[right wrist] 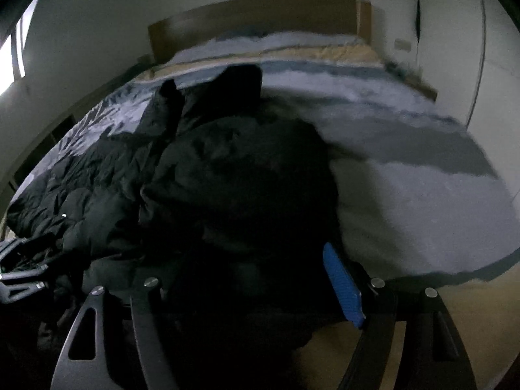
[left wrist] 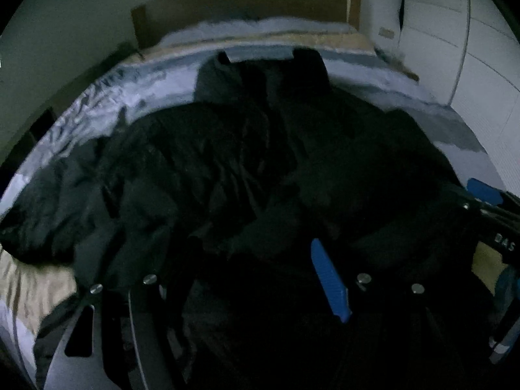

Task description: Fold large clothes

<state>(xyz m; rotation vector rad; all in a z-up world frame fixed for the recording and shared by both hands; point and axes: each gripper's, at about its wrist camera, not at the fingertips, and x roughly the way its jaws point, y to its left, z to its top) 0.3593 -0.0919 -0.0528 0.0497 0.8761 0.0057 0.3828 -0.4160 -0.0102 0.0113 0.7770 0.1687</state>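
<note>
Left wrist view: black puffy quilted jacket [left wrist: 247, 162] spread crumpled over pale blue wrinkled bedsheet [left wrist: 107, 97], wooden headboard [left wrist: 247, 3] behind. Left gripper [left wrist: 234, 279] jaws apart, dark fabric between, grip unclear.
Right wrist view: same jacket [right wrist: 227, 175] bunched left; right gripper [right wrist: 247, 279] blue ribbed pad [right wrist: 341, 286], jaws apart, hold unclear

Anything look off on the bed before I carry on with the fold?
Nothing looks damaged or spilled. The large black puffy jacket lies rumpled and bunched on the pale grey-blue bedspread, not spread flat, with one dark sleeve-like part trailing toward the bed's near left edge. The dim, blurred frames hide finer detail.
</note>
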